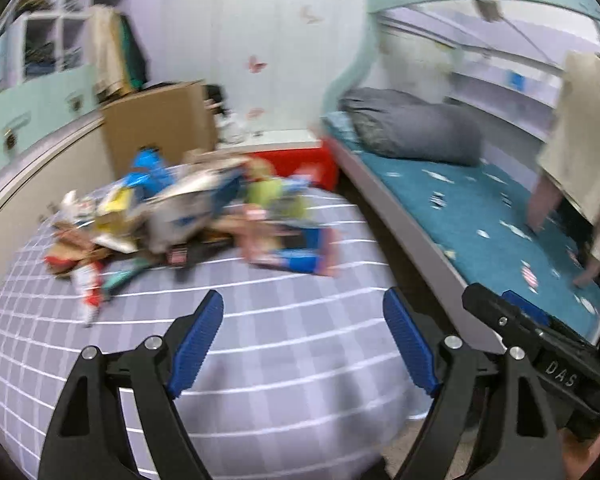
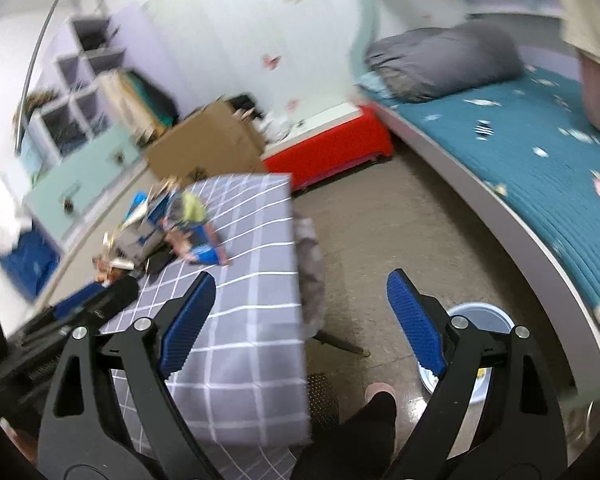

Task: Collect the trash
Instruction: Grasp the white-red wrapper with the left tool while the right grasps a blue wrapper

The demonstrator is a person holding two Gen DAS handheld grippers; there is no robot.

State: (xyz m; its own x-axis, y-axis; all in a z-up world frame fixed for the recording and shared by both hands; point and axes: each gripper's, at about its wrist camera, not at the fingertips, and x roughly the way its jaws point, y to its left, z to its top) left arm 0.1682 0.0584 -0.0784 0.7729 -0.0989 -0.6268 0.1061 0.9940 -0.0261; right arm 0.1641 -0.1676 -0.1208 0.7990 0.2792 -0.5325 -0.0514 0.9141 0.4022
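Observation:
A blurred pile of trash [image 1: 188, 216], made of crumpled wrappers, packets and paper scraps, lies on a table with a grey checked cloth [image 1: 260, 344]. My left gripper [image 1: 303, 312] hangs above the cloth, short of the pile, open with nothing between its blue pads. The right gripper [image 1: 496, 300] shows at the right edge of that view. In the right wrist view the pile [image 2: 180, 224] sits at the table's [image 2: 252, 320] far left. My right gripper [image 2: 300, 292] is open and empty over the table's edge and the floor. A light blue bucket [image 2: 484, 312] stands on the floor behind its right finger.
A bed with a teal cover [image 2: 520, 152] and a grey bundle [image 2: 448, 60] runs along the right. A person's legs [image 1: 540, 204] rest on it. A red box [image 2: 332, 148] and a cardboard box [image 2: 204, 148] stand behind the table. A slippered foot [image 2: 380, 390] is below.

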